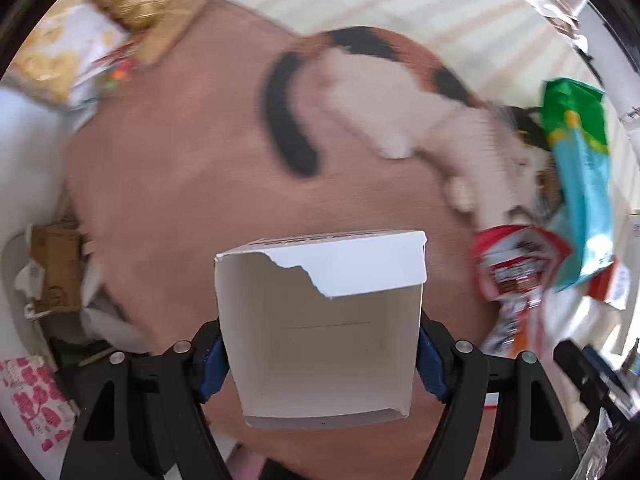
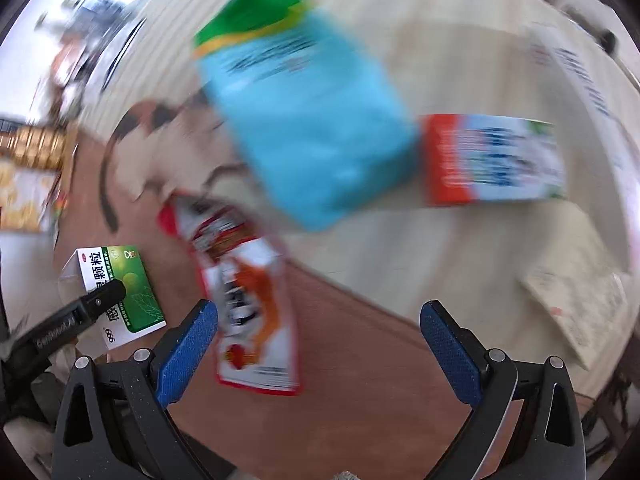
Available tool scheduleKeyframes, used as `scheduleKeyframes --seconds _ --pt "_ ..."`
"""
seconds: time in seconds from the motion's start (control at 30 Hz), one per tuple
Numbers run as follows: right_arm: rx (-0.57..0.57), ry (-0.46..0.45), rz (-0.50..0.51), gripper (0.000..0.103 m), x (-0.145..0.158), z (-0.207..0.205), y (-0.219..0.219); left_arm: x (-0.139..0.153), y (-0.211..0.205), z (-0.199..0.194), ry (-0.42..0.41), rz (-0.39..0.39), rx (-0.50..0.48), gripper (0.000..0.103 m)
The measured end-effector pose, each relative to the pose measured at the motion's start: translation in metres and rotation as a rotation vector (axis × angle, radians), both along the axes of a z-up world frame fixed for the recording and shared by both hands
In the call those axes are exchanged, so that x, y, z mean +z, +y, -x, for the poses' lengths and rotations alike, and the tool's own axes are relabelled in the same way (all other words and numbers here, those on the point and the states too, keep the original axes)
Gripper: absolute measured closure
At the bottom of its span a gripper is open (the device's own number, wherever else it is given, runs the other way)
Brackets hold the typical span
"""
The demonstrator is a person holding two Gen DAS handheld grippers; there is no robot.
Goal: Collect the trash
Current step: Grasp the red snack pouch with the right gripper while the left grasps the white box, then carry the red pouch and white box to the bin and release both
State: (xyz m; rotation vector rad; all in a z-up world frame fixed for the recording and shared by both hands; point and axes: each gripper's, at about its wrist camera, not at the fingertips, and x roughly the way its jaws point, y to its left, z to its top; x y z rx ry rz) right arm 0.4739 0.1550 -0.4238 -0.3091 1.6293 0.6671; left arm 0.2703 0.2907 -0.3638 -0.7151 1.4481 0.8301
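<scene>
While both grippers point down over a brown mat (image 1: 168,184) printed with a cat (image 1: 360,92), trash lies scattered across it and the pale striped surface (image 2: 460,60) beyond. Largest is the blue-and-green bag (image 2: 316,120), blurred, overlapping the cat print; touching its right edge is a red, white and blue box (image 2: 492,160). Below the bag lies a red-and-white wrapper (image 2: 248,304), its lower half reaching between the right gripper (image 2: 318,340) fingers. That gripper is released: its blue pads stand wide apart and neither presses the wrapper. Smaller still, the green-and-white carton (image 1: 320,320) sits between the left gripper (image 1: 320,360) pads, open end toward the camera, top flap torn. The pads flank its sides and appear to be clamping it, so the step in hand looks like the pickup of this carton. Next, the left hand would need to lift it clear and carry it to a bin, which no view shows; the right needs only to close on the wrapper.
</scene>
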Motion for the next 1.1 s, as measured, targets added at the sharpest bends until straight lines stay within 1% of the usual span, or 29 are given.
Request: scheduleKeyframes --seconds 0.03,0.1,0.2,0.27,0.37,0.43,0.47,0.5,0.53,0.6,0.7,0.9,1.0,1.03,1.1 --pt "0.027 -0.002 -0.001 0.001 -0.003 0.007 0.011 0.001 0.002 0.011 0.011 -0.012 0.012 0.029" --pt "0.080 -0.027 0.001 0.001 -0.010 0.019 0.033 -0.003 0.005 0.023 0.020 -0.012 0.042 0.029" --pt "0.145 -0.072 0.045 0.001 -0.023 0.034 0.057 -0.011 0.013 0.030 0.012 0.004 0.084 0.029" --pt "0.162 -0.084 0.082 0.000 -0.034 0.038 0.069 -0.011 0.015 0.030 0.008 -0.005 0.082 0.029" --pt "0.162 -0.140 0.114 0.006 -0.035 0.045 0.077 -0.011 0.014 0.028 0.000 -0.020 0.064 0.029" --pt "0.165 -0.190 0.142 0.016 -0.034 0.051 0.081 -0.009 0.014 0.022 -0.009 -0.025 0.058 0.030" --pt "0.166 -0.216 0.153 0.026 -0.034 0.055 0.082 -0.009 0.013 0.022 -0.016 -0.027 0.059 0.030" --pt "0.166 -0.233 0.138 0.036 -0.031 0.059 0.080 -0.006 0.012 0.020 -0.022 -0.030 0.058 0.030" --pt "0.174 -0.242 0.124 0.038 -0.028 0.061 0.078 -0.003 0.010 0.018 -0.025 -0.037 0.053 0.030" --pt "0.177 -0.230 0.107 0.046 -0.025 0.063 0.076 0.002 0.006 0.017 -0.033 -0.049 0.041 0.030" --pt "0.172 -0.197 0.082 0.046 -0.017 0.067 0.068 0.012 -0.001 0.015 -0.048 -0.069 0.020 0.030" --pt "0.159 -0.197 0.012 0.046 0.013 0.080 0.048 0.042 -0.015 0.028 -0.113 -0.101 0.004 0.030" --pt "0.154 -0.193 -0.029 0.046 0.034 0.094 0.037 0.065 -0.024 0.045 -0.159 -0.129 -0.004 0.030" --pt "0.155 -0.195 -0.039 0.046 0.042 0.090 0.036 0.070 -0.026 0.054 -0.171 -0.138 -0.006 0.030" --pt "0.160 -0.199 -0.070 0.046 0.059 0.105 0.029 0.085 -0.032 0.073 -0.204 -0.157 -0.005 0.030"
